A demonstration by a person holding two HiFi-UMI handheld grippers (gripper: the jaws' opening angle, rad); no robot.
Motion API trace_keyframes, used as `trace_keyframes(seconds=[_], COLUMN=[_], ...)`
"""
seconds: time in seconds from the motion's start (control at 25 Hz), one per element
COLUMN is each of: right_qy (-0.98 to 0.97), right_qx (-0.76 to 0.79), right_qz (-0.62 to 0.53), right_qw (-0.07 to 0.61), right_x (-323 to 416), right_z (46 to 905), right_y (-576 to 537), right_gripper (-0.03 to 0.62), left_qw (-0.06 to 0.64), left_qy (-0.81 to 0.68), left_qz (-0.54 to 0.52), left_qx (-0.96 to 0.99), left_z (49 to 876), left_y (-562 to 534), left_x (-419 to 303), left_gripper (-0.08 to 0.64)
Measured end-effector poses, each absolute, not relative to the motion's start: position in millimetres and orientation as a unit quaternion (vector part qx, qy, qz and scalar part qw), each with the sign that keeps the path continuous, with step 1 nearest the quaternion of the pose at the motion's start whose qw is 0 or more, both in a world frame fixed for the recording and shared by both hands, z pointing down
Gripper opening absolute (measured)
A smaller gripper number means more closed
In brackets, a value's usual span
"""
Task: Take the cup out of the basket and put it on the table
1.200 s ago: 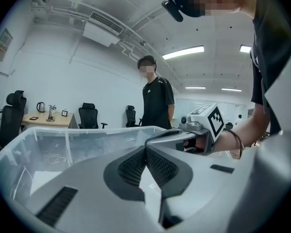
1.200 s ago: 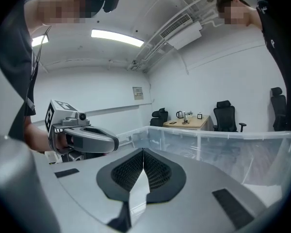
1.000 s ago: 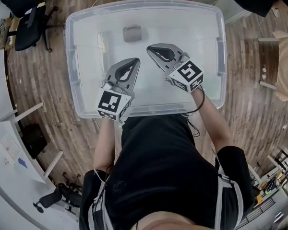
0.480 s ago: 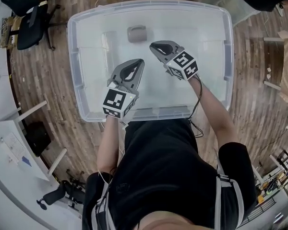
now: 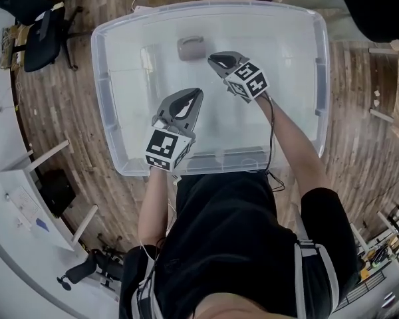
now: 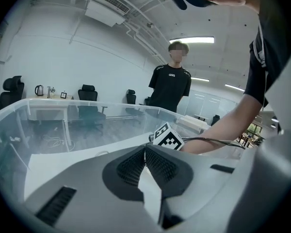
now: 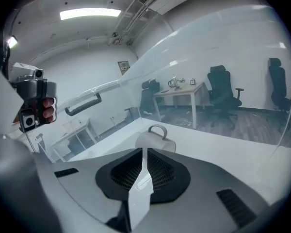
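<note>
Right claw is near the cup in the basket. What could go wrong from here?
The right claw is shut with the cup just ahead; pushing on could shove it away. The cup lies on its side, handle up, so a pinch on its body might roll it.

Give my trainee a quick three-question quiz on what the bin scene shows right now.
1. True or false: the cup already sits outside the clear bin.
2. Which tool is nearer the cup? A) left tool B) right tool C) both touch it
3. Fill in: the right tool's jaws are ____.
Key: 1 false; 2 B; 3 shut.
</note>
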State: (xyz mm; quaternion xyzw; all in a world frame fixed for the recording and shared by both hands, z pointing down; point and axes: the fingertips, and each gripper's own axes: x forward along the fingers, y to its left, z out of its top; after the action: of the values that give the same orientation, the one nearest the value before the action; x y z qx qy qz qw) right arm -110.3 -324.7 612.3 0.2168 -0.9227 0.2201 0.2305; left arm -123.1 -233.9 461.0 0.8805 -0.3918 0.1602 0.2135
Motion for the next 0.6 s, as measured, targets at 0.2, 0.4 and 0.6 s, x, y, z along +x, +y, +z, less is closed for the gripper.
trace_keyframes(seconds=[0.2,0.4,0.6], right_qy=[-0.913,-0.904,-0.901], right_qx=[0.224,0.238,0.228], right_qz=[0.250,0.288,0.301], right_qw=[0.230,0.208,0.215], right_x=[-112,-116,-124], right_z=[638,655,668], right_y=[-332,-343,-349], right_gripper=[0.109,0.109,0.110], left_qw=[0.219,0.225,0.227], left_qy=[-0.395,-0.393,-0.397], left_qz=[0.163,0.167,0.168], left_qx=[0.877,0.876,0.873], left_z=[463,468,468], left_y=[-236,-231,-230], left_x=[-125,-126,-128], left_gripper=[0.018,0.018,0.018])
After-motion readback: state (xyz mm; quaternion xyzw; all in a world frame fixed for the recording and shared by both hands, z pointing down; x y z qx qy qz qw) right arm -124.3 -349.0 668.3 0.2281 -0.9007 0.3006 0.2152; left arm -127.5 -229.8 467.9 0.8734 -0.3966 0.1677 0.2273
